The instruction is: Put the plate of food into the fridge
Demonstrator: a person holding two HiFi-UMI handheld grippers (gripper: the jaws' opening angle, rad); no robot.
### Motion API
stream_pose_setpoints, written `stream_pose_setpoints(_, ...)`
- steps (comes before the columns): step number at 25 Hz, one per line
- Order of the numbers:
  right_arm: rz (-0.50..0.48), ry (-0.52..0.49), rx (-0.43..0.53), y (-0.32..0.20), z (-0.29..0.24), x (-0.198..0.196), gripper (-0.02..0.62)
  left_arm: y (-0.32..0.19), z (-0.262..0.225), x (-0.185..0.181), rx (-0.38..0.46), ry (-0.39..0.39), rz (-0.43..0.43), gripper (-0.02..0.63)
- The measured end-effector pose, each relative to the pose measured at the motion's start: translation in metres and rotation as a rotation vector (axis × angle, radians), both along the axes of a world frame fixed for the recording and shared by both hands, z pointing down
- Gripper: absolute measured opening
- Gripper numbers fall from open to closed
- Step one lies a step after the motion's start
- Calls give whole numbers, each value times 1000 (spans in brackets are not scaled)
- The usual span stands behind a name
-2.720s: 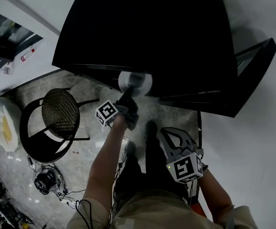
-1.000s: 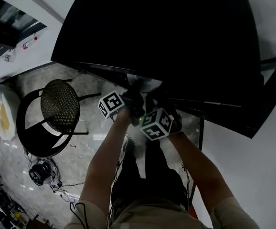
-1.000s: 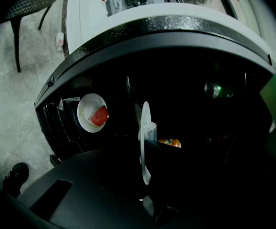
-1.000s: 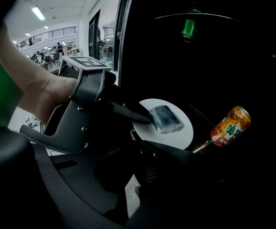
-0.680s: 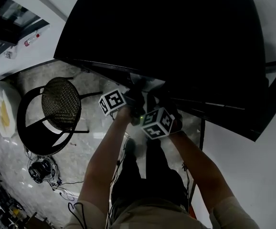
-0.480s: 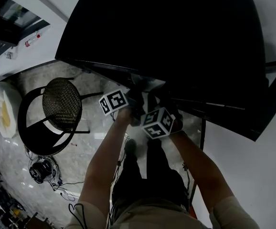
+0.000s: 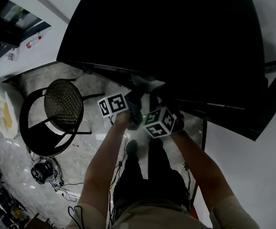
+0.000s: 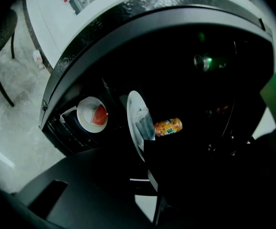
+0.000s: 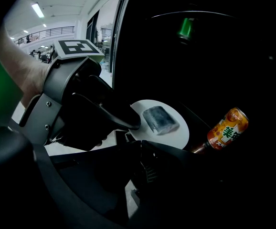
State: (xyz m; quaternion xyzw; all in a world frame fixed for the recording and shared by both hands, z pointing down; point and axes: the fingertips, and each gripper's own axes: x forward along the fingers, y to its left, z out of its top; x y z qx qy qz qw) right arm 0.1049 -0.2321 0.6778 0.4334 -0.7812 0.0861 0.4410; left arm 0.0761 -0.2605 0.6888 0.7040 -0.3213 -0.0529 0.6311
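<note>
now the left claw [image 9: 130, 122] has the plate [image 9: 178, 133] by its rim. its jaws stand narrowly apart and have just been opening, with the pads touching the rim. the plate, with food [image 9: 160, 119] on it, is inside the fridge [image 7: 176, 42], just ahead of the right claw [image 9: 143, 163], whose jaws are closed on nothing. a can [image 9: 228, 128] lies beyond, to that claw's right. i'd let go only once the plate rests flat, then draw both claws straight back, clear of the rim.
</note>
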Motion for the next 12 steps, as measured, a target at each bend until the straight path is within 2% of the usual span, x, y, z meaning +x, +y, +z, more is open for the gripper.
stream_pose_setpoints(3, 5, -2, -1, 0, 0, 1, 25, 0, 0, 0, -5, 9, -1, 37)
stream_pose_setpoints(6, 7, -5, -1, -1, 0, 1, 25, 0, 1, -1, 12, -22, 20, 51)
stream_pose_setpoints(10, 12, -4, -2, -2, 1, 2, 25, 1, 7, -6, 9, -78, 35, 128)
stream_pose_setpoints(12, 13, -4, -1, -2, 1, 2, 25, 3, 8, -9, 7, -78, 27, 135)
